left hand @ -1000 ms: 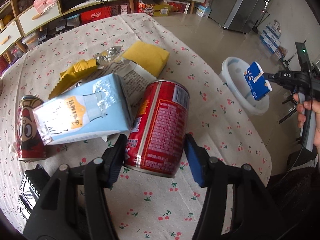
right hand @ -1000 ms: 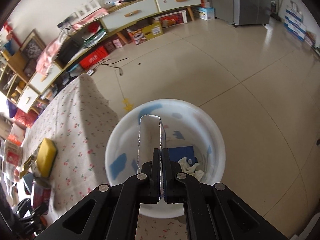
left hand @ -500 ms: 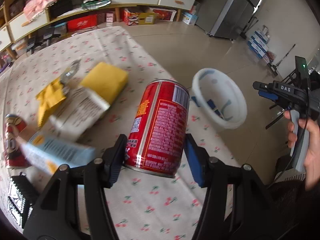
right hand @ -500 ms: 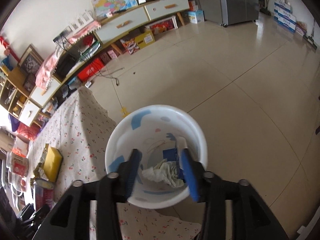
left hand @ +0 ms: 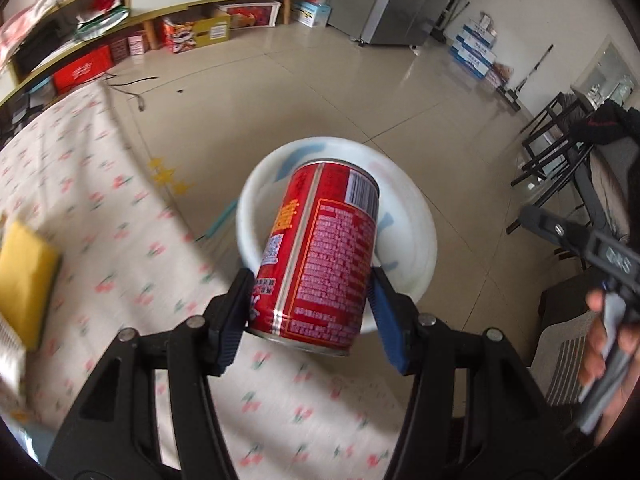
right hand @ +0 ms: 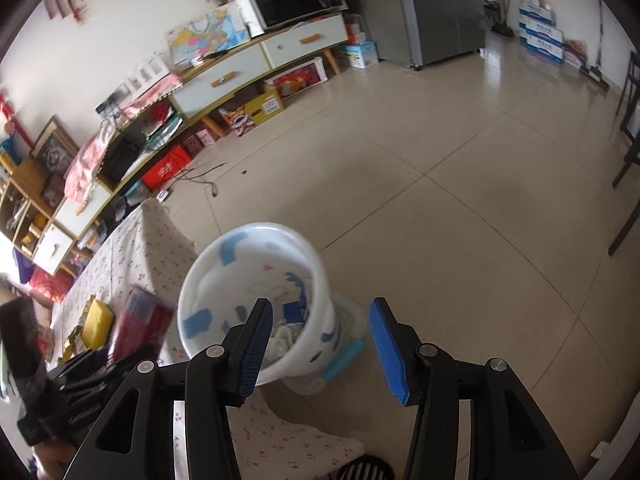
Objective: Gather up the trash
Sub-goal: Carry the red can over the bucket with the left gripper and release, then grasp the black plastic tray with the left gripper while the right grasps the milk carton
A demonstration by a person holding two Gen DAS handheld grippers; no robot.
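Observation:
My left gripper (left hand: 310,312) is shut on a red tin can (left hand: 324,252) and holds it in the air over the table edge, in front of the white trash bin (left hand: 416,220) on the floor. My right gripper (right hand: 320,344) is open and empty, above and just right of the bin (right hand: 224,264). The bin holds crumpled paper (right hand: 284,338) and a blue carton (right hand: 294,312). The can (right hand: 140,332) and the left gripper show blurred at the left of the right wrist view.
The table with the cherry-print cloth (left hand: 100,220) carries a yellow sponge (left hand: 24,276) and wrappers (right hand: 76,340) at its left. A low cabinet (right hand: 240,76) lines the far wall. Dark chairs (left hand: 560,160) stand on the tiled floor (right hand: 460,200) at the right.
The left gripper lifted the red can off the table and swung it right toward the bin. The right gripper opened, dropped its blue carton into the bin, and drew back.

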